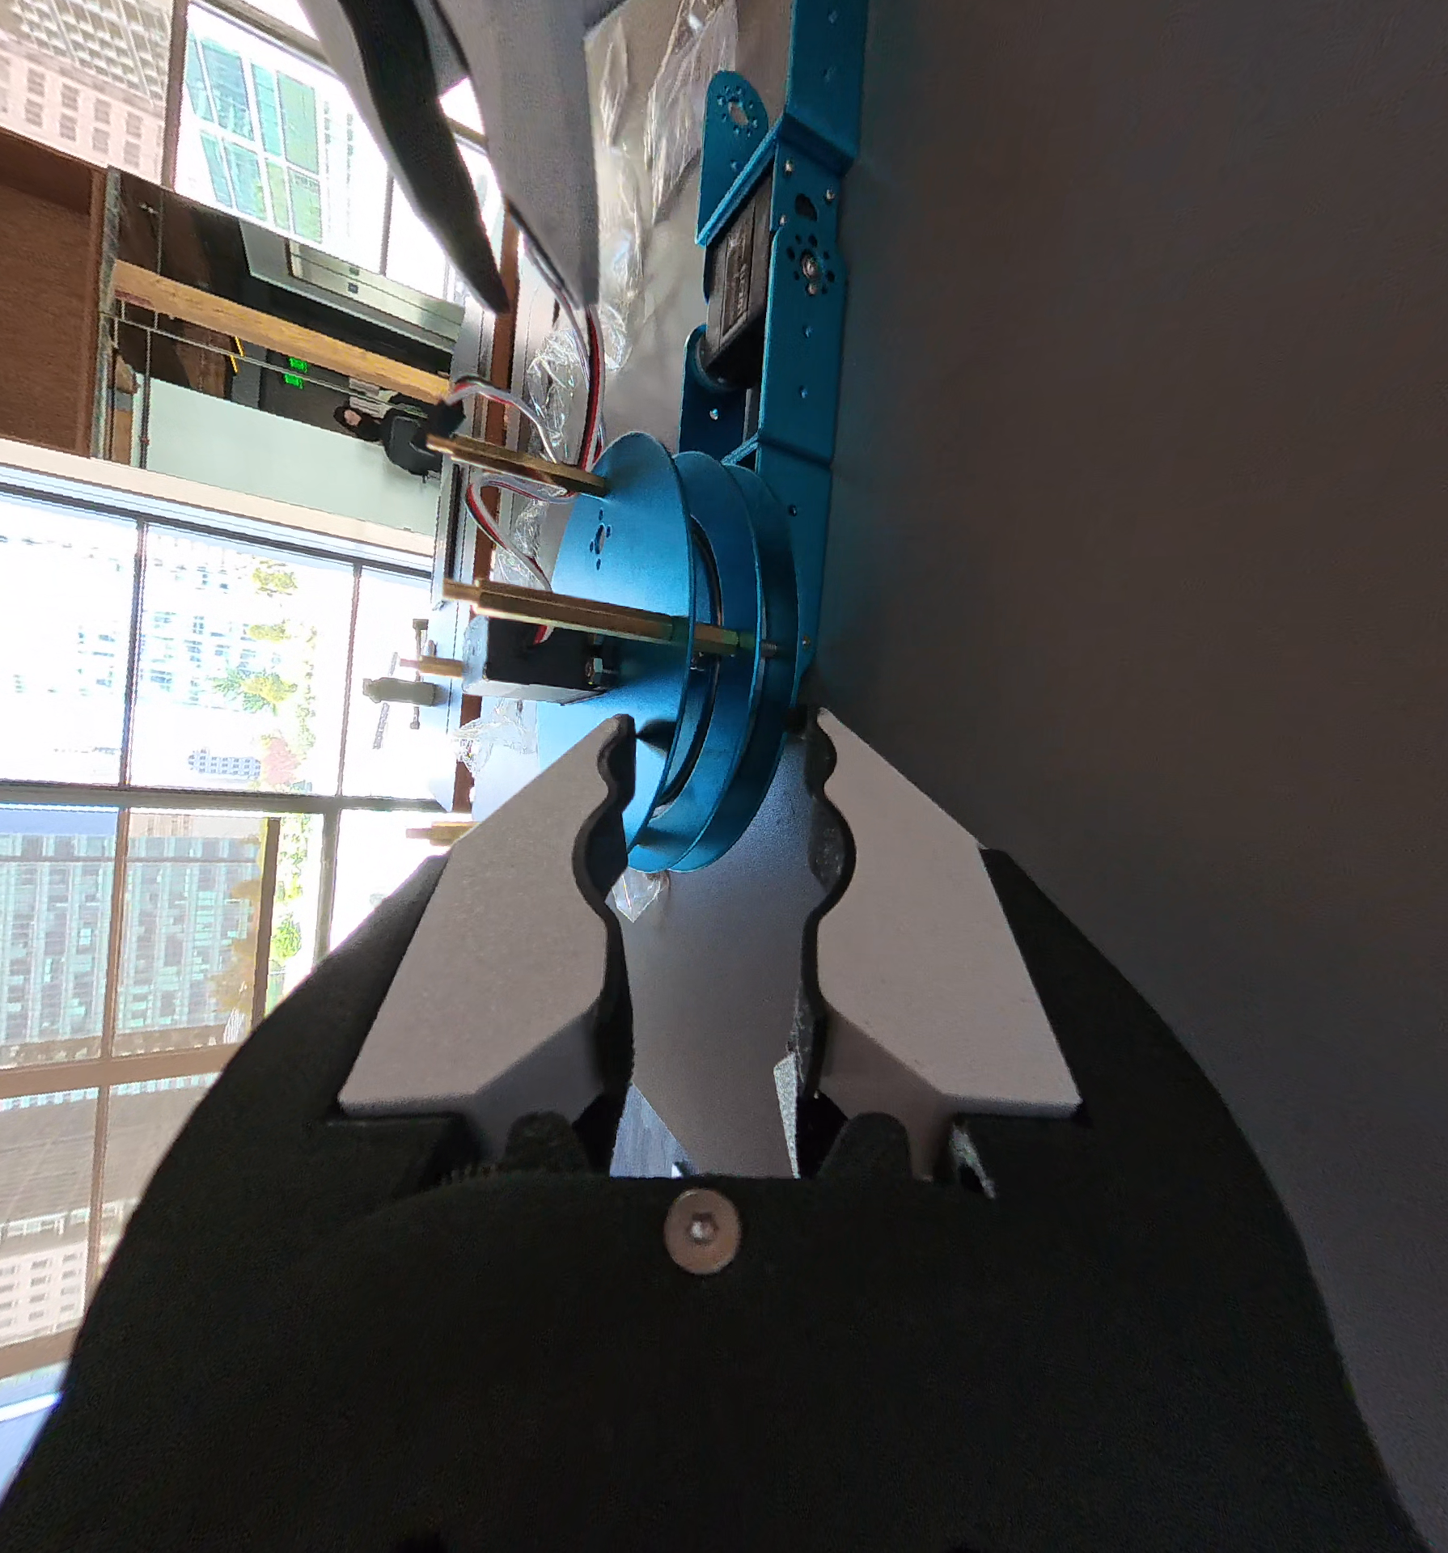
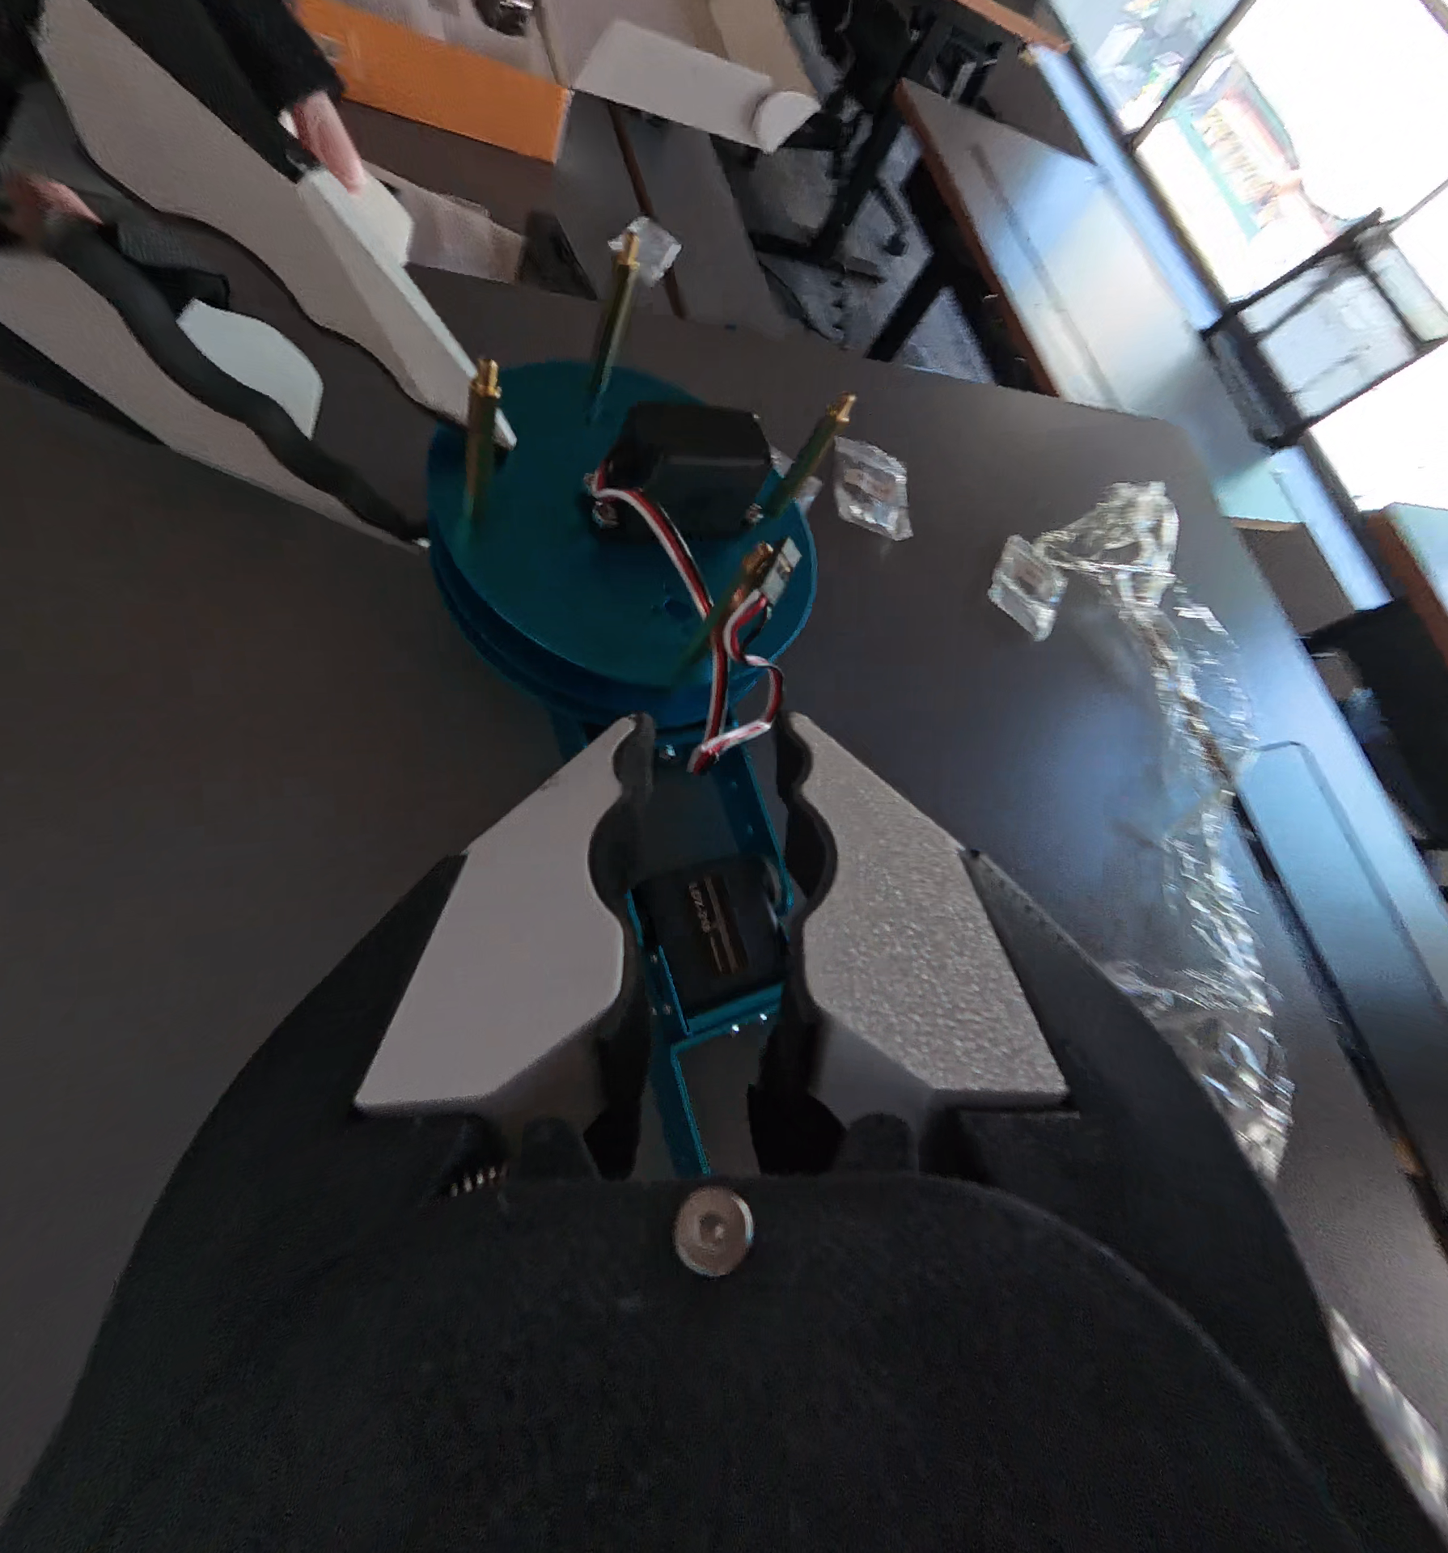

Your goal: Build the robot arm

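- Dark grey bench (image 2: 199, 672) carries a blue round base (image 2: 620, 580) with brass posts (image 2: 479, 445), just ahead of the right tool (image 2: 708, 739).
- Right tool fingers stand narrow around the blue bracket (image 2: 737, 798); contact unclear.
- Left tool (image 1: 721, 731) grips the base rim.
- Clear plastic wrap (image 2: 1191, 756) lies to the right.
- Windows (image 1: 115, 672) are overexposed.

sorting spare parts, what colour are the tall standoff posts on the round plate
Brass gold; the standoff posts rise from the blue round plate, clearest in the right wrist view.
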Available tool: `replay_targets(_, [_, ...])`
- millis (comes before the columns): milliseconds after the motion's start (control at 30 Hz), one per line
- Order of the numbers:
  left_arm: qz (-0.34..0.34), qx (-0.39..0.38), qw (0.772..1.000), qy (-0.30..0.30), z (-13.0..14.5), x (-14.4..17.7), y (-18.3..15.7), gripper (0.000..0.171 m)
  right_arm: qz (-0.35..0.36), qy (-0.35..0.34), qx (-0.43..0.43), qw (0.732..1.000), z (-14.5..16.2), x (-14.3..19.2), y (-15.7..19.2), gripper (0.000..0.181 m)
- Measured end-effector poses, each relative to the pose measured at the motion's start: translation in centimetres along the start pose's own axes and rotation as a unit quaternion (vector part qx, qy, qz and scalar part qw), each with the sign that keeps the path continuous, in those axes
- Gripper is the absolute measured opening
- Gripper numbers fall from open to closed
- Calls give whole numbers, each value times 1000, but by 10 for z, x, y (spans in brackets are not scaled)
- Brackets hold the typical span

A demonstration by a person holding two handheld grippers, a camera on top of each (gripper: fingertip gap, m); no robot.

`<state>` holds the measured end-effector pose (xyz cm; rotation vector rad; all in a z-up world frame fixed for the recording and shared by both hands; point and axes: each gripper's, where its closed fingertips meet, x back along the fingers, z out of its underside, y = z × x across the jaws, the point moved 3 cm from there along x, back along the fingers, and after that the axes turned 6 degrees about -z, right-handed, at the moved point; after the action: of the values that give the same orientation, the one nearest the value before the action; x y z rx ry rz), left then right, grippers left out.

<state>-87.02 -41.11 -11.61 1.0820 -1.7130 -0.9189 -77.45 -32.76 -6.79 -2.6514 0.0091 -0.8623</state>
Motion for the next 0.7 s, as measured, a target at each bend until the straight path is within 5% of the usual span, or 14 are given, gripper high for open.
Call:
replay_targets(100, [-4, 11, 1000, 4, 0, 1, 1, 37, -16, 25, 2, 1000, 3, -6, -11, 6])
replay_targets(433, [-2, 18, 1000, 8, 0, -1, 2, 35, -72, 18, 29, 997, -14, -40, -53, 5])
replay_targets(700, [-23, -29, 999, -15, 0, 1, 5, 42, -147, 30, 0, 989, 3, -54, -45, 9])
